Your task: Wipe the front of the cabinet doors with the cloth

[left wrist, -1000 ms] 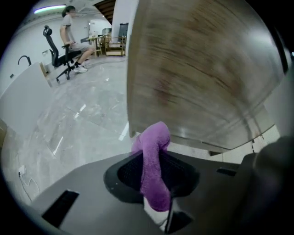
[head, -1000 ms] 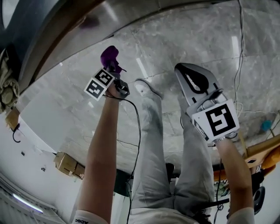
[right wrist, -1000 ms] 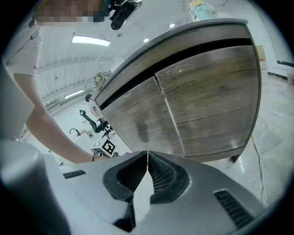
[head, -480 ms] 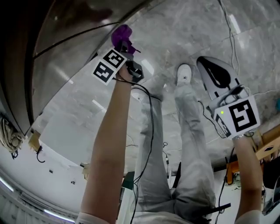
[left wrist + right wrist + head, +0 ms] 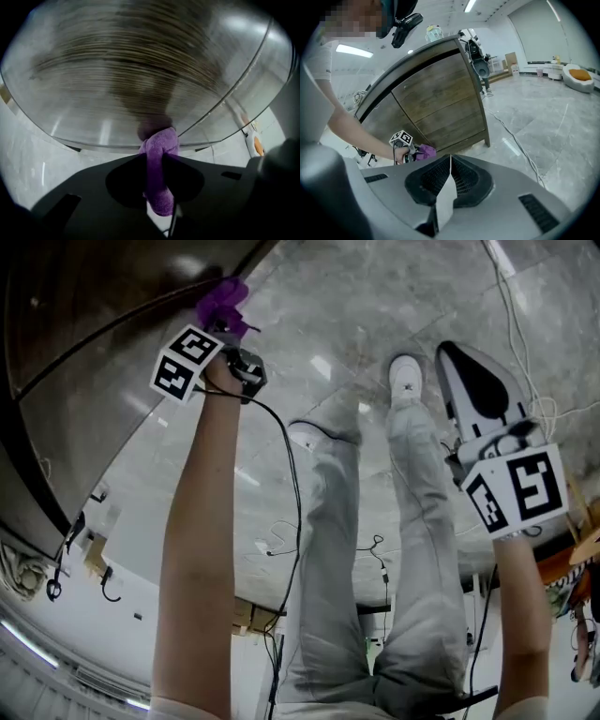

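Note:
My left gripper [image 5: 225, 329] is shut on a purple cloth [image 5: 219, 304], whose tip is pressed against the dark wooden cabinet door [image 5: 84, 324] low down, near its bottom edge. In the left gripper view the cloth [image 5: 159, 164] stands pinched between the dark jaws, its bunched tip touching the blurred door front [image 5: 140, 70]. My right gripper [image 5: 478, 390] hangs over the floor at the right, jaws shut with nothing between them. The right gripper view shows the whole cabinet [image 5: 436, 103], the left gripper [image 5: 415, 153] and the cloth [image 5: 425, 151] at its foot.
A grey marble floor [image 5: 375, 306] lies below, with the person's legs and white shoes [image 5: 406, 376] on it. Cables [image 5: 525, 334] trail across the floor at the right. A vertical seam [image 5: 234, 89] between doors runs to the cloth's right. Things [image 5: 433, 32] stand on the cabinet top.
The left gripper has carried the cloth from above the floor up and left onto the cabinet door front. The right gripper has stayed at the right, shut.

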Action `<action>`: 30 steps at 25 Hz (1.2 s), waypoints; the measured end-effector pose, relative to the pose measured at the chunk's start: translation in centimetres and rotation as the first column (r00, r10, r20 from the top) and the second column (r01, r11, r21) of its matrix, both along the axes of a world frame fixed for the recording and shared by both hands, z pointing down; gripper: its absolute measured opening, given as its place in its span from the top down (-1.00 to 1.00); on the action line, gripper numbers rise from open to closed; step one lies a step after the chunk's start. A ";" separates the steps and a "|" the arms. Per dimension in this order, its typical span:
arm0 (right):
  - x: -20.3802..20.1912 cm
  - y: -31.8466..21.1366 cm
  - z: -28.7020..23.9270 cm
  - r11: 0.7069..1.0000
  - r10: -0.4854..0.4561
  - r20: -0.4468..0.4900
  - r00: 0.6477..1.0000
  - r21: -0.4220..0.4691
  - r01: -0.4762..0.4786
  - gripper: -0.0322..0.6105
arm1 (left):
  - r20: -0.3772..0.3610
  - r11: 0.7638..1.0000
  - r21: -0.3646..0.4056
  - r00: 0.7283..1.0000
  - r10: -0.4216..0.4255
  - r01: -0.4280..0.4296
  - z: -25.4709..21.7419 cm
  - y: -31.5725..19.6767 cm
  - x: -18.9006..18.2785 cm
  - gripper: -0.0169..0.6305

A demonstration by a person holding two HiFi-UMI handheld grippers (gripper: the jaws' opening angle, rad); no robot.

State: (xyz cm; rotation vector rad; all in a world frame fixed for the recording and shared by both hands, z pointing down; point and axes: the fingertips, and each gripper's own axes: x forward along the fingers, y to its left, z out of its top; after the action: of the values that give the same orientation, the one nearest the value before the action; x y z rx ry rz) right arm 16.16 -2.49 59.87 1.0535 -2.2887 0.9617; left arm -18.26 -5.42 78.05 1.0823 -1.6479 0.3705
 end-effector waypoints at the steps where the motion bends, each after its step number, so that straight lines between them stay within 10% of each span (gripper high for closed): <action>1: -0.9 0.5 0.1 1.000 -0.018 0.005 1.000 -0.001 0.018 0.81 | 0.004 1.000 -0.003 1.000 0.009 -0.009 0.2 0.3 -0.4 0.68; 10: -11.3 5.0 -1.2 0.995 -0.103 0.036 0.994 0.013 0.103 0.81 | 0.029 0.997 -0.062 0.999 0.044 -0.043 0.1 6.6 -8.6 0.68; 19: -19.2 8.4 -1.7 0.989 -0.149 0.042 0.988 0.031 0.148 0.81 | 0.077 0.988 -0.110 0.992 -0.104 0.112 0.0 16.5 -19.7 0.68; 30: -26.3 12.3 -3.6 0.959 -0.283 0.055 0.958 0.047 0.281 0.81 | 0.069 0.993 -0.108 0.997 -0.037 0.044 -2.4 20.0 -23.3 0.68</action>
State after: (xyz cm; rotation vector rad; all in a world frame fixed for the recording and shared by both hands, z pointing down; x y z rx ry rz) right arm -10.10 9.78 56.26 0.6932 -2.4324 0.8459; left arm -41.52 14.59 75.61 0.9625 -1.6857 0.4696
